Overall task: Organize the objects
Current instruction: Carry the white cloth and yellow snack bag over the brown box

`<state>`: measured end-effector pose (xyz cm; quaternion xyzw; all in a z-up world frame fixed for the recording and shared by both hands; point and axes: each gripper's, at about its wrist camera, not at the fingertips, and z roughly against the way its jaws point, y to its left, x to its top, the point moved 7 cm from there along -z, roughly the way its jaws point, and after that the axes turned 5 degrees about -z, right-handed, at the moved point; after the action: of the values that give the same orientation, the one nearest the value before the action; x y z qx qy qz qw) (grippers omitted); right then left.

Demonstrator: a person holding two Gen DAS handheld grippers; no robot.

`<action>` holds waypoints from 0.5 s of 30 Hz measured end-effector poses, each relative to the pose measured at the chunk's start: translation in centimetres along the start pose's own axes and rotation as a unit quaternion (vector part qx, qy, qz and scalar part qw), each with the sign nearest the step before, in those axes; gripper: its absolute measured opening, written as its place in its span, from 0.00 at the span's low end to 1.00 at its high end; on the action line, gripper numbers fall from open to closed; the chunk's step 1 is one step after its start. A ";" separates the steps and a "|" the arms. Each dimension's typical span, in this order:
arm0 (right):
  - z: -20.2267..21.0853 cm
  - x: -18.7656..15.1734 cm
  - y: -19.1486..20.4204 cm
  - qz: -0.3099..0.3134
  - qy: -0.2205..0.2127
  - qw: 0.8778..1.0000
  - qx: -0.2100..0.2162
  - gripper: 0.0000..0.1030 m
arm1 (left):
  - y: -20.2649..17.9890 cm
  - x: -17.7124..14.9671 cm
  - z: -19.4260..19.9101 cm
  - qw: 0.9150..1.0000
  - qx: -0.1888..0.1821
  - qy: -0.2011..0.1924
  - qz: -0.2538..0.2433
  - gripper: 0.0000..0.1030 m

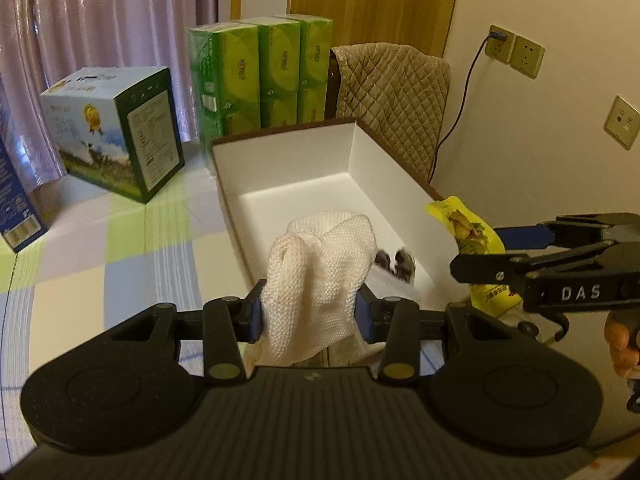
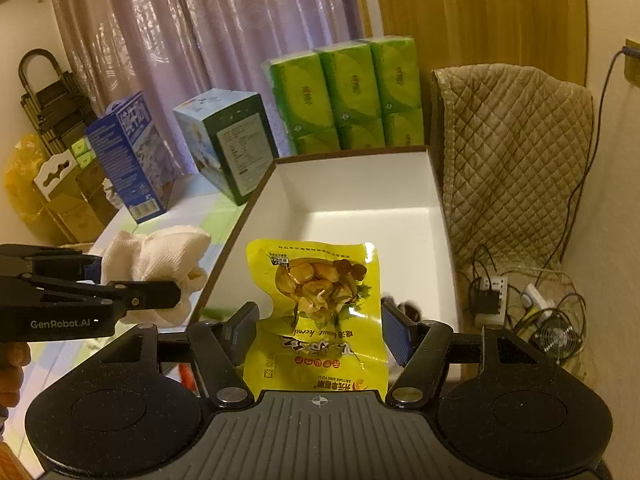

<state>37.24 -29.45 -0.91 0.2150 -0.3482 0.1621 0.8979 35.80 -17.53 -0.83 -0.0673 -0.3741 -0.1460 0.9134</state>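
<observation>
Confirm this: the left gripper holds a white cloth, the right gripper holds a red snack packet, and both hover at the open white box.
One detail is wrong: the snack packet in the right gripper is yellow, not red, as the right wrist view shows. The rest stands: the left gripper holds the white cloth, and both hover at the open white box.

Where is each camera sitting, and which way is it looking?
Left wrist: sits on the left gripper, looks along its fingers at the white cloth it holds; the right gripper shows beside it.
Right wrist: sits on the right gripper, looks at its yellow snack packet.
Both share the white box and green tissue packs.
</observation>
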 end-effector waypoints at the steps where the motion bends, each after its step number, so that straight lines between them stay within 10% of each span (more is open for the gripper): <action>1: -0.4 0.4 -0.3 0.000 0.000 1.000 -0.001 0.61 | 0.0 0.4 -0.5 1.000 0.002 0.002 0.001 0.37; 15: -8.2 4.3 -3.5 0.017 0.026 0.999 -0.017 0.61 | 1.4 4.6 -8.5 0.998 0.035 0.050 0.023 0.37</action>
<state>46.39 -27.79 -4.30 0.1898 -0.3313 0.1769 0.9072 44.98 -19.16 -3.64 -0.0367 -0.3309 -0.1152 0.9359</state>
